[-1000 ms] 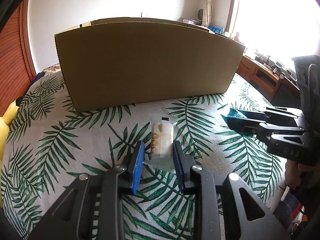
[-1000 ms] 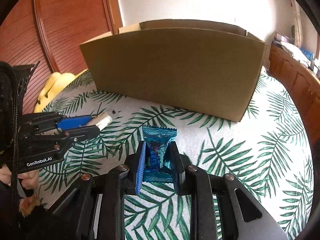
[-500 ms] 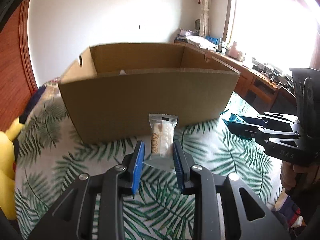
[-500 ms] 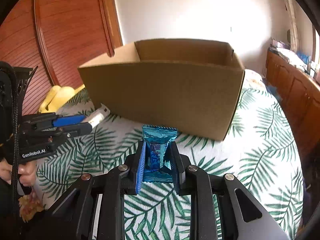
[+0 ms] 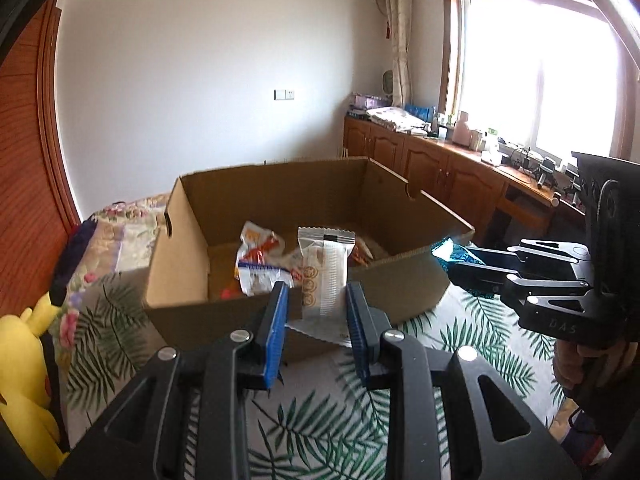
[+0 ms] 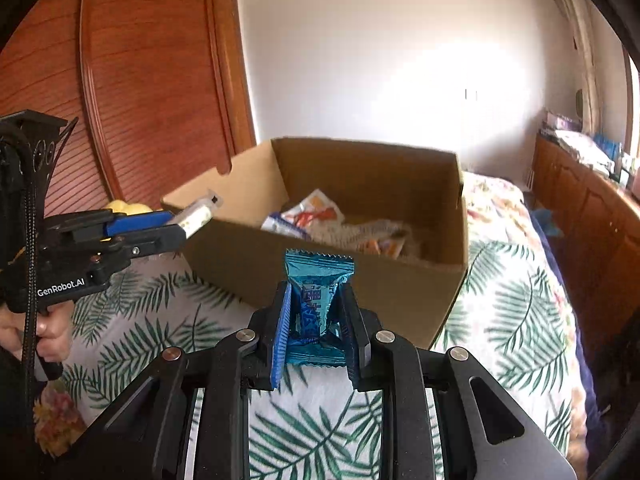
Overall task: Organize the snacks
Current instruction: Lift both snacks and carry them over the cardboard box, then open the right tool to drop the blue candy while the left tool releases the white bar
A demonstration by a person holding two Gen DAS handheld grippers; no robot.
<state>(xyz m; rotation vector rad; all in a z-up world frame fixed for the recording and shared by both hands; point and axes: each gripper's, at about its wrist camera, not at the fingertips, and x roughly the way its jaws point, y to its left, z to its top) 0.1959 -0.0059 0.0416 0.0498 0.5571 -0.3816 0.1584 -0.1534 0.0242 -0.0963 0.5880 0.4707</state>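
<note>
Over on the far left of the left wrist view we've got a yellow plush toy [image 5: 24, 364] sitting on the bed, next to the palm-leaf bedspread [image 5: 328, 432] that covers everything near us.

Our left gripper [image 5: 316, 304] is pinching a white cracker packet [image 5: 325, 276] between its blue pads, and the packet stands pretty much upright, its crimped top edge poking up in front of the open cardboard box [image 5: 192, 248]. We're holding it near the box's near wall, up off the bedspread. Inside the box there's already a little pile of snack wrappers [image 5: 260, 260], white with orange and blue print; we can't read any of them.

Moving right, our right gripper [image 6: 316, 312] is clamped on a shiny blue candy packet [image 6: 318, 280], squeezed in at the waist so the top flares out. It's also up in the air just short of the box's near wall. From the left camera we can see that gripper coming in from the right side with the blue wrapper tip [image 5: 448, 250] sticking out right by the box's right corner.

Further right there's a wooden cabinet [image 5: 440, 176] along the wall under a bright window [image 5: 540, 80], its top cluttered with stuff too small to make out.
</note>
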